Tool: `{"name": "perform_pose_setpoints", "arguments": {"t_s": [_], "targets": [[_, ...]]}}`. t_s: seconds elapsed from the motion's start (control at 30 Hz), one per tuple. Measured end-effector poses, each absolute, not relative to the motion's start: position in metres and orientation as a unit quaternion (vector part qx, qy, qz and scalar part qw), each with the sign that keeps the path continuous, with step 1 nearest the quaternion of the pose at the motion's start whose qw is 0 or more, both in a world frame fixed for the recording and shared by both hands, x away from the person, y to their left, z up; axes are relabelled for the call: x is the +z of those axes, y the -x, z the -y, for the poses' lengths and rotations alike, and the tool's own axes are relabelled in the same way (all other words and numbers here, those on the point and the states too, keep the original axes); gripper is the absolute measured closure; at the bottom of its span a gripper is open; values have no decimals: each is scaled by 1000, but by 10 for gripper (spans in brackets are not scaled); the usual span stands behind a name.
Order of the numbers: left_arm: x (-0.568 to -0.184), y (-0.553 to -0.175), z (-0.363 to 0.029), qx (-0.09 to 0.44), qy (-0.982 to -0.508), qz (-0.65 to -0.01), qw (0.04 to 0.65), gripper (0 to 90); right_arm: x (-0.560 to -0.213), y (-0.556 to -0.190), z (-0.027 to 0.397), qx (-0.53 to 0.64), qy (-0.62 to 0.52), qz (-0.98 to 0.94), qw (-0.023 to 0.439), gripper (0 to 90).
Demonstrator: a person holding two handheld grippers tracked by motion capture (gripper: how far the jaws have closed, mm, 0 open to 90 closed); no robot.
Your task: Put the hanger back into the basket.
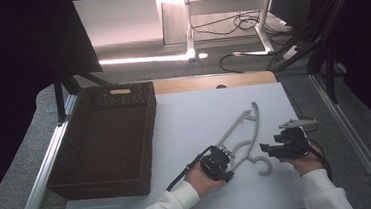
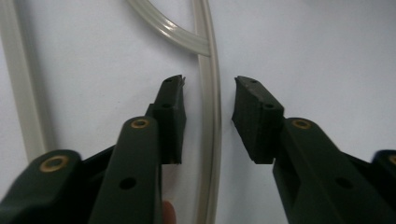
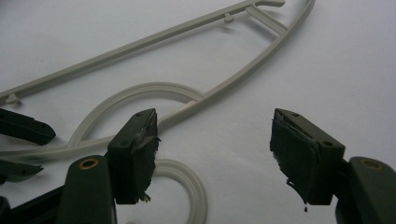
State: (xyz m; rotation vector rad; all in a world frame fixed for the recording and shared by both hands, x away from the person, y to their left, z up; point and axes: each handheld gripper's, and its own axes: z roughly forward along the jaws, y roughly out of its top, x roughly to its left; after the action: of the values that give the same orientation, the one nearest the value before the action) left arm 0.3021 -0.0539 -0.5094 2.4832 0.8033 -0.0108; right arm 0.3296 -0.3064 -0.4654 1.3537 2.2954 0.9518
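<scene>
1. Presently, the left claw (image 2: 208, 100) is seen with its jaws apart, straddling one bar of the grey hanger (image 2: 211, 121); the pads are not pressed on it.
2. Gaps are noted on both sides of that bar.
3. The right claw (image 3: 215, 154) is held with jaws apart just above the hanger's hook (image 3: 187, 179), gripping nothing.
4. The hanger is laid flat on the white table (image 1: 194, 119), between both hands.
5. A brown wicker basket (image 1: 106, 136) is recorded at the table's left, well apart from the hanger.
</scene>
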Motion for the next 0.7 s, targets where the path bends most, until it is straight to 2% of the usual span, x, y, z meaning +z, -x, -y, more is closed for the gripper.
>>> {"name": "perform_pose_setpoints", "arguments": {"t_s": [0.2, 0.3, 0.7], "targets": [[-510, -300, 55, 17, -921, -295, 255, 725, -465, -330, 307, 334, -473, -800, 157, 326], [-509, -299, 57, 23, -923, -292, 249, 812, -465, -330, 307, 334, -474, -799, 157, 325], [-509, -304, 53, -2, -919, -297, 258, 823, -464, -330, 310, 336, -477, -797, 158, 323]]}}
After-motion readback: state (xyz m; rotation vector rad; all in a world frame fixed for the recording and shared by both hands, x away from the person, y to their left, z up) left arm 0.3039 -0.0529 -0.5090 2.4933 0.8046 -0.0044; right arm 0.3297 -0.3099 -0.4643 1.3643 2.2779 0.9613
